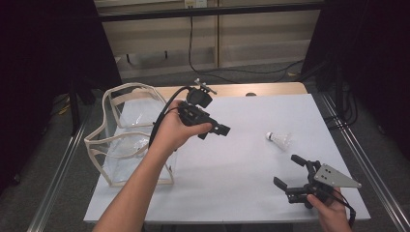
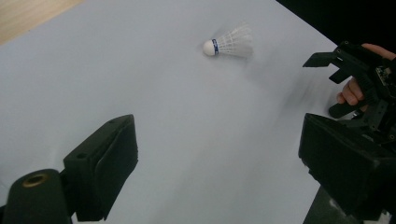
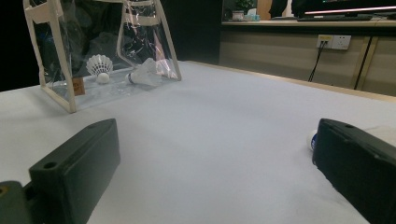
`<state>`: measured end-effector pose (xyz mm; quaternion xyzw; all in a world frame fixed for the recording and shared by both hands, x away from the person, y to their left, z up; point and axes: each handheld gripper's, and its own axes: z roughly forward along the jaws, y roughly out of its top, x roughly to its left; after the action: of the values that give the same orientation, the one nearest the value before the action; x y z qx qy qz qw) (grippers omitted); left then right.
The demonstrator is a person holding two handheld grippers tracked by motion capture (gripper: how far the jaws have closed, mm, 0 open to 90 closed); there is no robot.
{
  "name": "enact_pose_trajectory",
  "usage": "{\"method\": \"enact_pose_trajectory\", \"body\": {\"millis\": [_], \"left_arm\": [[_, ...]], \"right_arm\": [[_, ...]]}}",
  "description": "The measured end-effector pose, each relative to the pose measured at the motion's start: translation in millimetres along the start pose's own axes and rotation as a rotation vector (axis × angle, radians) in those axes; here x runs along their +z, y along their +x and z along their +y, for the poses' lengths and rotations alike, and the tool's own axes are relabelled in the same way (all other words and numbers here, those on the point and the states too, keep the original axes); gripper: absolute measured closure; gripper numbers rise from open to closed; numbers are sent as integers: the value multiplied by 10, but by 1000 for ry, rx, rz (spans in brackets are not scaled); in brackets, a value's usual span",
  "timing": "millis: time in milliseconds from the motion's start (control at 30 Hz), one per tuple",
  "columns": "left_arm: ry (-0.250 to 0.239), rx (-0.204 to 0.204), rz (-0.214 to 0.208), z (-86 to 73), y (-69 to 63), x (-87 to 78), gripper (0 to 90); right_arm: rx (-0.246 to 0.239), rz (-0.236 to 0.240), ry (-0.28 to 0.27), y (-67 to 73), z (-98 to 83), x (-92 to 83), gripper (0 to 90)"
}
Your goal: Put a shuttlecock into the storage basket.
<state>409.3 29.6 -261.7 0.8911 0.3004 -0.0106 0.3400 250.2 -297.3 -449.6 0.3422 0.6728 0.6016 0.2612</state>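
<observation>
The left gripper (image 1: pixel 218 129) hangs released and empty over the table (image 1: pixel 232 164), aimed at the shuttlecock (image 1: pixel 279 139). The right gripper (image 1: pixel 290 173) is released too. A careless pinch could crush the feathers or roll it away.

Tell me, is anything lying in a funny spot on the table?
One shuttlecock lies on its side alone on the white table, between the two open grippers. Two others already sit inside the clear bag at the left, so this one looks left out. Nothing looks spilled or broken.

High cam looks down over table (image 1: pixel 232 159); both gripper cams sit low, sharing shuttlecock (image 2: pixel 229 43) beyond fingers.
</observation>
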Motion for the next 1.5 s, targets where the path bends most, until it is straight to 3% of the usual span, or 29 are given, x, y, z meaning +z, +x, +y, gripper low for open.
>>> {"method": "enact_pose_trajectory", "body": {"millis": [367,567,633,833,967,1500], "left_arm": [[7,8,-29,-103,-10,256,79],[3,-11,-42,-181,34,362,61],[8,-4,-29,-204,32,399,62],[-11,-6,-41,-255,50,503,62],[-3,14,-38,-275,27,570,62],[-17,28,-85,-374,7,811,61]], "right_arm": [[3,3,3,3,0,5,6],[3,4,1,6,4,5,6],[3,2,2,4,3,8,6],[6,3,1,3,3,14,6],[6,3,2,-4,1,12,6],[7,-1,-1,-13,3,9,6]]}}
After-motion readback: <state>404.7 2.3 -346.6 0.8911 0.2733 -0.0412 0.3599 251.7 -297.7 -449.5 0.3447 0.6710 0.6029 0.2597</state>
